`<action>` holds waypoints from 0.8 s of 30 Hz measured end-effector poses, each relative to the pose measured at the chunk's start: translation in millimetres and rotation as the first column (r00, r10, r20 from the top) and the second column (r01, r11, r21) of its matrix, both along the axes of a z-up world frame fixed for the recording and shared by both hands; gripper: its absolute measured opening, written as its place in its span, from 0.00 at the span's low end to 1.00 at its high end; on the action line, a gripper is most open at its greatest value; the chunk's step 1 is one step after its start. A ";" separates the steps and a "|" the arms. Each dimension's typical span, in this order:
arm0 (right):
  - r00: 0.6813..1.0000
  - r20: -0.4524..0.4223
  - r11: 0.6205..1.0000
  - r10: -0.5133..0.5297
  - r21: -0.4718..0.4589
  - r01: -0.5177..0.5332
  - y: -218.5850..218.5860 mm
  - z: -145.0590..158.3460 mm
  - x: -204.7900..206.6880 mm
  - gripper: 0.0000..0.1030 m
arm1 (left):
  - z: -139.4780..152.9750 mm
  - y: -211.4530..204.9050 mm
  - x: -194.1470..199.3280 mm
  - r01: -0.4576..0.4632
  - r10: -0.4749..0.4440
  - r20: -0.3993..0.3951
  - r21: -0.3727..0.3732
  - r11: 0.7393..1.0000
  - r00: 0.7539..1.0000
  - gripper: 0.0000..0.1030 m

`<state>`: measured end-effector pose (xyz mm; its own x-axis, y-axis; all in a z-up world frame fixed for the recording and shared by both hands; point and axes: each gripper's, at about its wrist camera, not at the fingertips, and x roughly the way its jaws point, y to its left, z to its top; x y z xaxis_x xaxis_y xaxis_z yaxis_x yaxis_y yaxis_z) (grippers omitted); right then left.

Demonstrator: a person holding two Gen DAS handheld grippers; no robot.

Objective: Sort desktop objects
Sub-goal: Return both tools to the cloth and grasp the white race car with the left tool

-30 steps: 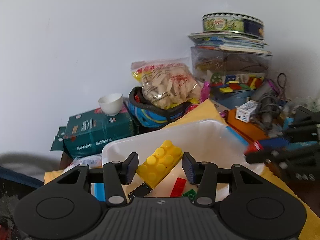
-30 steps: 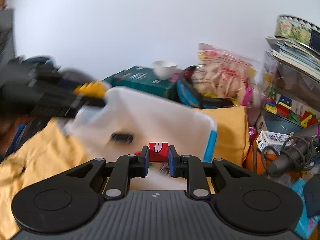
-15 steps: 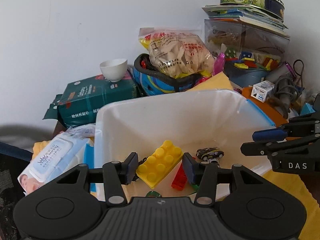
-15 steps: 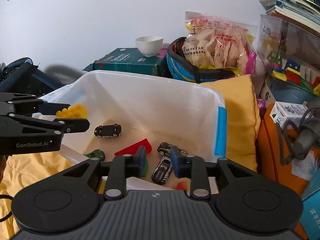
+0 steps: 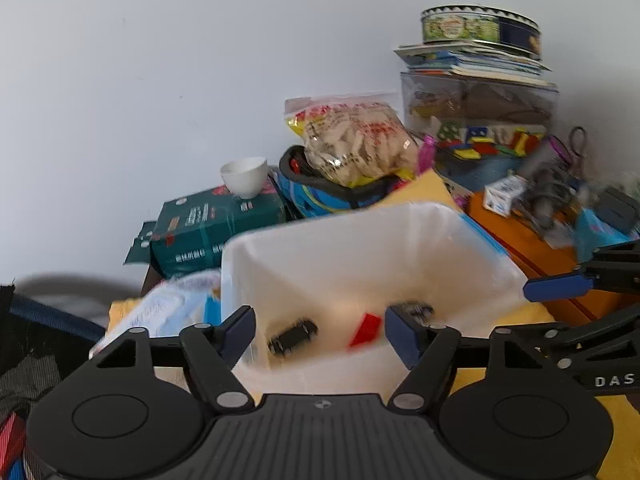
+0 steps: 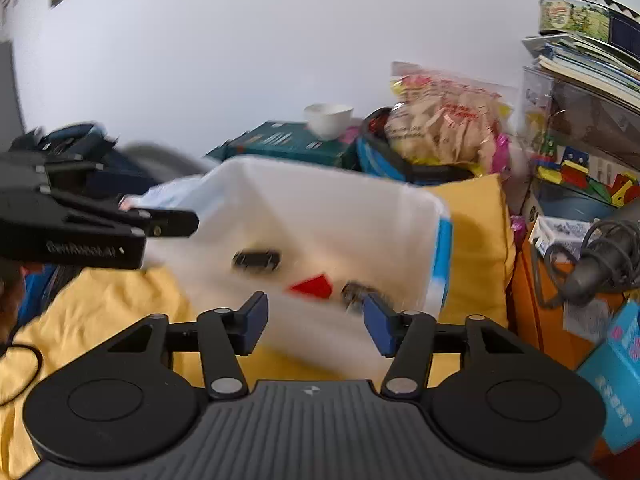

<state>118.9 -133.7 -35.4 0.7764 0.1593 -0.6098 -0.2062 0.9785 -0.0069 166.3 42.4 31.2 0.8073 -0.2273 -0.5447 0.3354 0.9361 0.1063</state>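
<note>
A white plastic bin (image 5: 352,240) (image 6: 320,204) stands on a yellow cloth (image 6: 100,300). Inside lie a black toy car (image 5: 292,336) (image 6: 256,260), a red wedge block (image 5: 366,328) (image 6: 314,285) and another toy car (image 5: 414,309) (image 6: 354,291). My left gripper (image 5: 320,334) hovers at the bin's near rim, its jaws opening with nothing between them. My right gripper (image 6: 314,322) hangs over the bin's near side, its jaws opening and empty too. Each gripper shows at the edge of the other's view. The yellow brick is out of sight.
Behind the bin stand a green box (image 5: 212,228) with a white cup (image 5: 244,176) on it, a snack bag (image 5: 352,140) in a blue basket, and a clear box of toys (image 5: 480,120) under books and a tin. An orange case (image 5: 532,248) with cables lies right.
The left gripper let go of the yellow brick and opened wide. The right gripper released the red block and opened. Both views are now pulled back from the bin and blurred.
</note>
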 end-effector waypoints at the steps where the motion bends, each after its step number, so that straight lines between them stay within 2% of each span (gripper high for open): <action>1: 1.000 -0.017 1.000 0.007 -0.009 -0.007 0.8 -5.4 -4.1 0.56 | -4.4 0.1 -9.5 -0.002 0.002 -0.015 0.004 1.000 1.000 0.75; 3: 0.998 -0.065 1.000 0.014 -0.015 -0.015 1.3 -20.2 -13.3 0.56 | -14.7 2.1 -31.2 -0.005 0.004 -0.039 -0.019 1.000 0.999 0.75; 5: 0.992 -0.123 0.999 0.030 -0.007 -0.031 0.8 -37.6 -22.9 0.56 | -29.2 5.5 -53.2 0.005 -0.010 -0.095 -0.051 0.999 0.995 0.75; 7: 0.984 -0.172 0.999 0.044 -0.007 -0.046 1.1 -53.0 -33.2 0.56 | -49.2 7.9 -74.6 -0.009 0.002 -0.162 -0.041 0.999 0.987 0.75; 9: 0.975 -0.215 0.998 0.065 -0.010 -0.068 0.9 -68.6 -42.1 0.56 | -68.9 10.9 -90.2 -0.005 -0.005 -0.234 -0.042 0.999 0.972 0.75; 13: 0.956 -0.280 0.996 0.087 0.002 -0.090 -2.2 -89.9 -52.3 0.56 | -98.2 18.0 -119.4 -0.013 -0.023 -0.371 -0.094 0.995 0.928 0.74; 17: 0.946 -0.308 0.995 0.101 0.020 -0.100 -2.2 -100.9 -62.9 0.56 | -107.7 7.1 -137.3 0.016 -0.075 -0.445 -0.135 0.991 0.892 0.74; 18: 0.944 -0.309 0.994 0.113 0.023 -0.111 -1.6 -101.5 -63.7 0.56 | -111.0 0.5 -139.9 0.018 -0.078 -0.470 -0.132 0.991 0.879 0.71; 19: 0.944 -0.305 0.992 0.128 0.022 -0.128 -0.1 -101.7 -66.0 0.56 | -113.1 -5.6 -143.6 0.000 -0.057 -0.478 -0.118 0.993 0.876 0.64; 21: 0.943 -0.290 0.986 0.162 0.011 -0.166 4.0 -101.2 -69.7 0.56 | -116.5 -15.8 -152.1 -0.001 -0.055 -0.489 -0.114 0.993 0.870 0.63; 24: 0.941 -0.276 0.979 0.195 -0.009 -0.206 10.0 -99.6 -71.5 0.56 | -120.0 -27.8 -161.9 -0.005 -0.030 -0.494 -0.071 0.997 0.869 0.61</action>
